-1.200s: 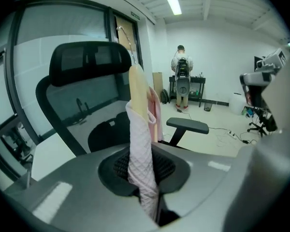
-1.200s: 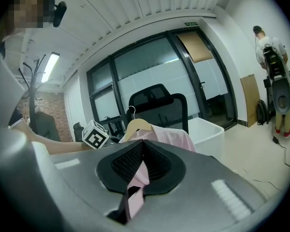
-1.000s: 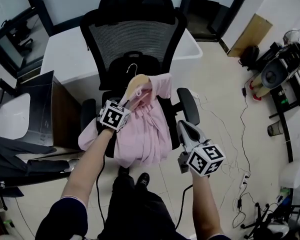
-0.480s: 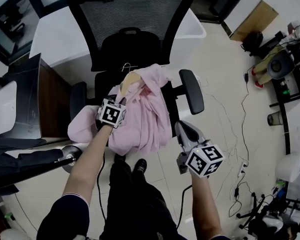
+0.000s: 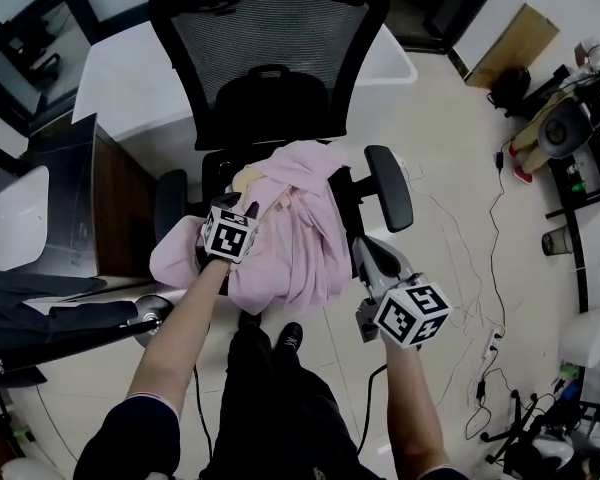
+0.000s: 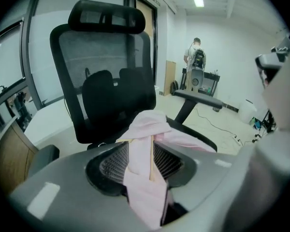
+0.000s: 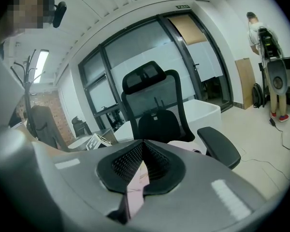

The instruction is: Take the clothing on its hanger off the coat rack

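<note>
Set-down step: clothing [image 5: 302, 236] lay on chair [image 5: 280, 43], left tongs [image 6: 140, 152] were just opening around hanger [image 6: 150, 159], right tongs [image 7: 142, 148] pinched shut on clothing; release looked next.

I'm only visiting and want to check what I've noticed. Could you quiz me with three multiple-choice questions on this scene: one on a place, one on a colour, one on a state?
1. Where does the garment lie?
A) on the seat of the chair
B) on the floor
C) on the white desk

2. What colour is the garment?
A) blue
B) pink
C) green

3. What is between the jaws of the left tool?
A) nothing
B) a cable
C) the hanger and cloth

Answers:
1 A: the head view shows it heaped on the black chair's seat.
2 B: it looks pale pink in every view.
3 C: the jaws, which have just been opening, stand apart with the wooden hanger and pink cloth between them.
</note>
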Demonstrator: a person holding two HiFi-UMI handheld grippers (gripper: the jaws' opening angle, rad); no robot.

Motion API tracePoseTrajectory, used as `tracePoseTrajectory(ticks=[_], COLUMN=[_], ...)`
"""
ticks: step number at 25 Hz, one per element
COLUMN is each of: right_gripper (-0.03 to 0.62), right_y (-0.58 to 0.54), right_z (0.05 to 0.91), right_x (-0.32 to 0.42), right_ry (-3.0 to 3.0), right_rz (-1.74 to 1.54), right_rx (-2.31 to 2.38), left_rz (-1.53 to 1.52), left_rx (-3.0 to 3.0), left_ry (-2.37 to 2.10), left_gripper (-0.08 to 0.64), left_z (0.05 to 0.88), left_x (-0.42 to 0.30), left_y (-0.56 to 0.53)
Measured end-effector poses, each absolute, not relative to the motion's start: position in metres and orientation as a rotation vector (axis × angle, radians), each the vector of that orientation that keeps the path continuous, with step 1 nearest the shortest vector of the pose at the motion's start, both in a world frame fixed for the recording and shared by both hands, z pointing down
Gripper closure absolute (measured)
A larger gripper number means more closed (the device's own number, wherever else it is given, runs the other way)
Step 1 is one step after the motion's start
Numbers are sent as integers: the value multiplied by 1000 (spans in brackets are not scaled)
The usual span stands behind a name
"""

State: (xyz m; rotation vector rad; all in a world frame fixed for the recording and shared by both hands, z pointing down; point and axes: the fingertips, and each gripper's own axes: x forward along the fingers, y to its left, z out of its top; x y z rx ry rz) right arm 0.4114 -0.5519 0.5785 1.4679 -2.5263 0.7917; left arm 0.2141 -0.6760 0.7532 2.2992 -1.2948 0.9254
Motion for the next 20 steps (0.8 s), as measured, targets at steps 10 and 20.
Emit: tracePoseTrajectory(ticks=[10,20], right_gripper=[591,591], right_y=[-583,-591], right_z=[499,400], right_x=[376,352], right_ry=[-2707,-2850], right_rz=[614,335], right_rx=[1421,1372], left_rz=[588,222], left_rx=[2586,2809], left_ry=[-1281,-1193], left_gripper=[549,549], left_z=[582,414], left_x=[254,267], left_y=[-649,-614])
